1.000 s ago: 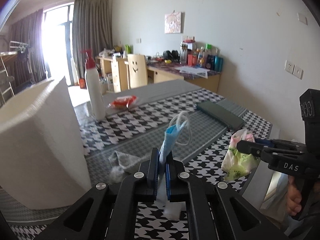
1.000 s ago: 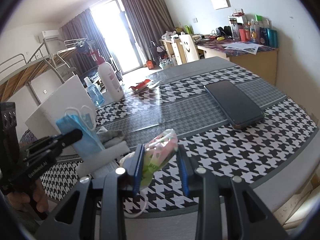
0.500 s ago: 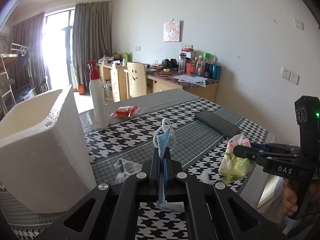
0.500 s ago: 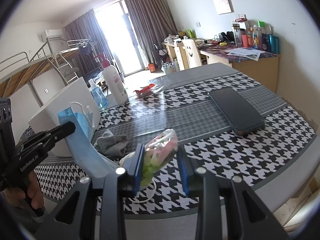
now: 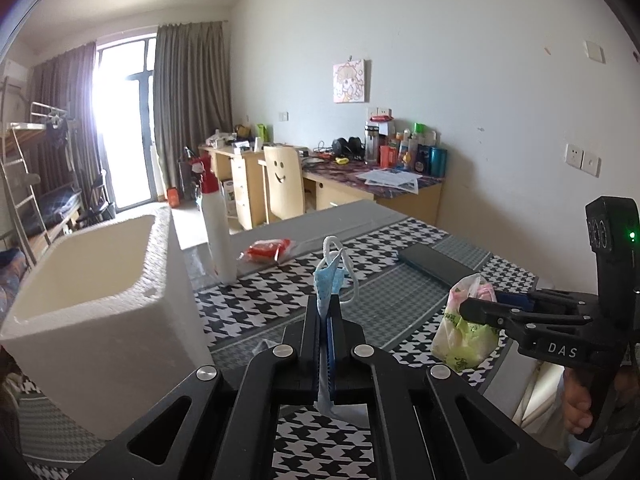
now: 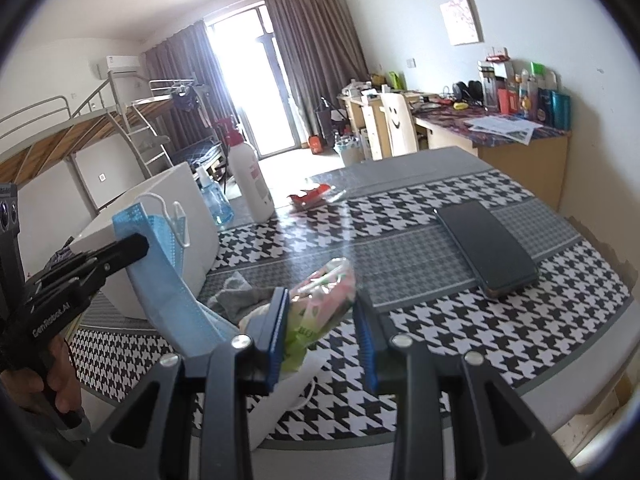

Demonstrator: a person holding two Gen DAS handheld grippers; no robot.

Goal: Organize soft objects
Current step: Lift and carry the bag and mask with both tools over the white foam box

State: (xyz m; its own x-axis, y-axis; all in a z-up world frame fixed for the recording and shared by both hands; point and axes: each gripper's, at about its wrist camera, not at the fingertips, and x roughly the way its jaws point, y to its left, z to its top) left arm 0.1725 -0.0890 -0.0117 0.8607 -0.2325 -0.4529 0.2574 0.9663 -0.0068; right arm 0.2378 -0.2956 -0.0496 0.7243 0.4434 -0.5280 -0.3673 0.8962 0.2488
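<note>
Left gripper jaws clamped tight on a blue face mask, held clear above the counter, right beside the white foam box. Right gripper jaws part-open, gripping a crumpled plastic bag, also off the counter. Grey cloth lies below the mask.

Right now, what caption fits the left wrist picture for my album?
Left gripper shut on a blue face mask beside the white foam box; right gripper holds a plastic packet.
</note>
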